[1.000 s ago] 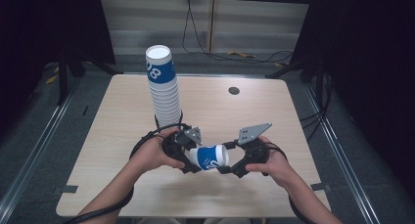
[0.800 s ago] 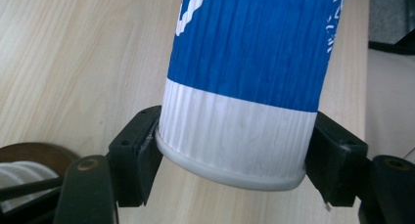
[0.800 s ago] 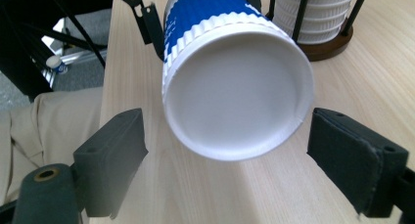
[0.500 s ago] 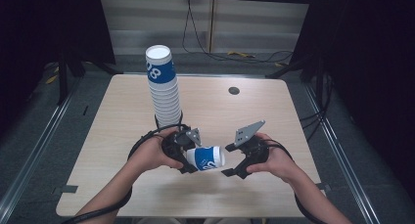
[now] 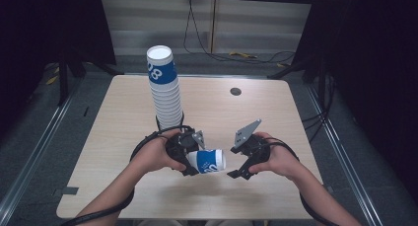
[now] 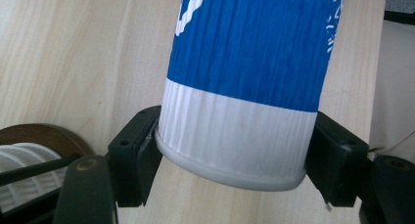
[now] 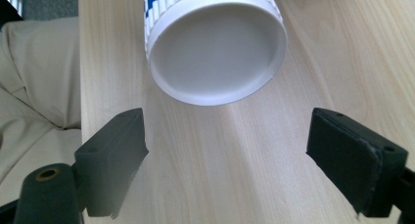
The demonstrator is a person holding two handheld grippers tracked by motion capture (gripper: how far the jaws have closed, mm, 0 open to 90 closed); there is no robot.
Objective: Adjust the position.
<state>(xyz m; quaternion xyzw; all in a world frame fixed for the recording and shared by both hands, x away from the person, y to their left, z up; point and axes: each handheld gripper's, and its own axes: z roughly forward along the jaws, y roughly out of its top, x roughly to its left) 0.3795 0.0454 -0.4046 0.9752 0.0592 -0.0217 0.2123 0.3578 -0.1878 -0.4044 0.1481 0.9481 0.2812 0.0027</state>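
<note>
Left hand-held gripper (image 5: 193, 163) is clamped on the rim end of a paper cup (image 5: 208, 161), held sideways above the desk (image 5: 296, 112), its long axis aimed at the right hand-held gripper (image 5: 235, 168). The right one's jaws stand wide with nothing between them, having just narrowed slightly. The cup base sits straight ahead, just short of its pads (image 7: 348, 153).

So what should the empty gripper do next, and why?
Probably ease the right gripper forward around the cup and close. Its jaws stand open just short of the cup's closed white end, while the left gripper clamps the other end.
</note>
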